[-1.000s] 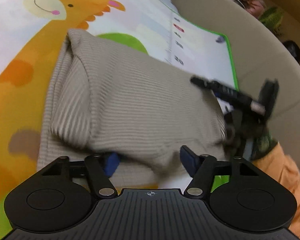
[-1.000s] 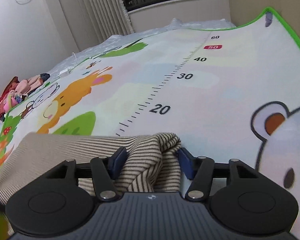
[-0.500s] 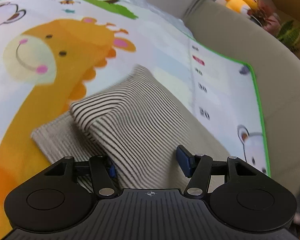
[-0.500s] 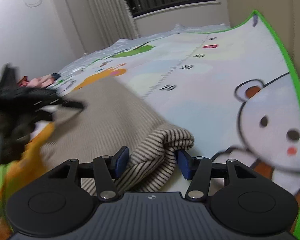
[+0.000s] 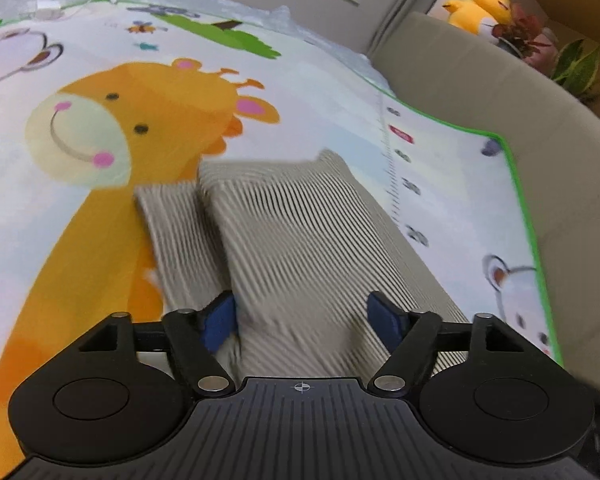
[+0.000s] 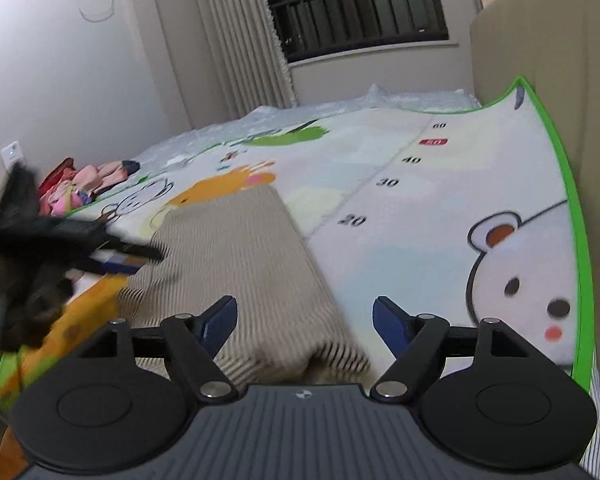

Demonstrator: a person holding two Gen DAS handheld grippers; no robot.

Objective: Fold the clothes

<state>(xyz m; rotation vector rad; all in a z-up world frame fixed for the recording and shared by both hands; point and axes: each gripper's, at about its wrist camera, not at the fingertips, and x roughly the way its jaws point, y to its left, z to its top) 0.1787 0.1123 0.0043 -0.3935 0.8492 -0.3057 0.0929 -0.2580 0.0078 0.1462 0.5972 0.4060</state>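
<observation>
My left claw (image 5: 302,318) is spread wide, its blue pads (image 5: 219,322) on either side of the near end of the striped top (image 5: 292,240) without pinching it; the cloth is blurred there, so I cannot tell whether a pad touches it. My right claw (image 6: 304,320) is spread as well, with the top's near corner (image 6: 332,354) lying loose between its pads. The top lies folded on the mat (image 6: 420,208), just beside the giraffe (image 5: 148,120) and the printed ruler (image 5: 404,184), and my left claw shows as a dark blur at the top's far edge in the right view.
</observation>
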